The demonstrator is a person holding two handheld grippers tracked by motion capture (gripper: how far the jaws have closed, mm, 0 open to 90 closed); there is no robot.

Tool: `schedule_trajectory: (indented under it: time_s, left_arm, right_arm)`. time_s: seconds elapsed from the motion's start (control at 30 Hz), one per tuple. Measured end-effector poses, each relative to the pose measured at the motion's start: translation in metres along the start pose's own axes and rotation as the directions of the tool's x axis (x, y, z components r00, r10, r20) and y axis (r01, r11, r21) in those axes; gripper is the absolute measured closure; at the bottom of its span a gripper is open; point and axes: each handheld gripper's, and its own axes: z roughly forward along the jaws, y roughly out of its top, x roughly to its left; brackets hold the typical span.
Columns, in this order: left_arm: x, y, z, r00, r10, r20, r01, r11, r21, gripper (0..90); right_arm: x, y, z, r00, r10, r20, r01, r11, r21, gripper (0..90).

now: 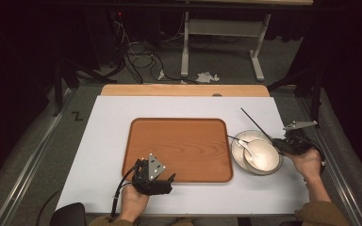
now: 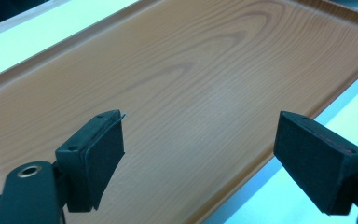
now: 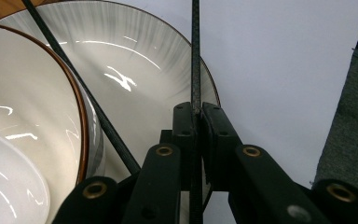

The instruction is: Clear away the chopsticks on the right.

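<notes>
**Chopsticks gripped, tray still bare**

Jaws of the left gripper [image 2: 200,154] stand wide apart and hold nothing, poised over the near edge of the wooden tray [image 1: 179,146], which carries nothing yet. The right gripper [image 3: 196,112] is clamped on one thin black chopstick [image 3: 195,51]; a second chopstick [image 3: 70,65] slants across the plate [image 3: 144,70], beside the bowl [image 3: 23,121], just right of the tray. I judge the setting barely begun. No writing is legible.

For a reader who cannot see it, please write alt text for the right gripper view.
The right gripper is shut on a thin black chopstick, above a white plate with a brown rim. A second chopstick crosses the plate, and a bowl sits on it at left.
</notes>
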Motion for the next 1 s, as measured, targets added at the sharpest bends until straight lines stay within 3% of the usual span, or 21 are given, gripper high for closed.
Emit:
schedule_trajectory:
  time_s: [0.23, 0.53, 1.0]
  left_arm:
    - [0.001, 0.000, 0.001, 1.0000, -0.007, 0.005, 0.007, 1.0000, 0.003, 16.4]
    - [0.002, 0.000, 0.006, 0.9997, -0.012, 0.021, 0.011, 0.9997, 0.021, 16.4]
    - [0.007, 0.007, 0.010, 0.9958, -0.062, 0.067, 0.063, 0.9980, -0.004, 16.4]
  right_arm:
    - [0.004, 0.000, -0.002, 0.9994, -0.031, 0.017, 0.031, 0.999, -0.010, 86.3]
    - [0.013, 0.004, -0.021, 0.9993, -0.038, 0.006, 0.038, 0.996, -0.085, 86.5]
    - [0.053, 0.010, -0.060, 0.9962, -0.085, -0.018, 0.081, 0.980, -0.181, 86.5]
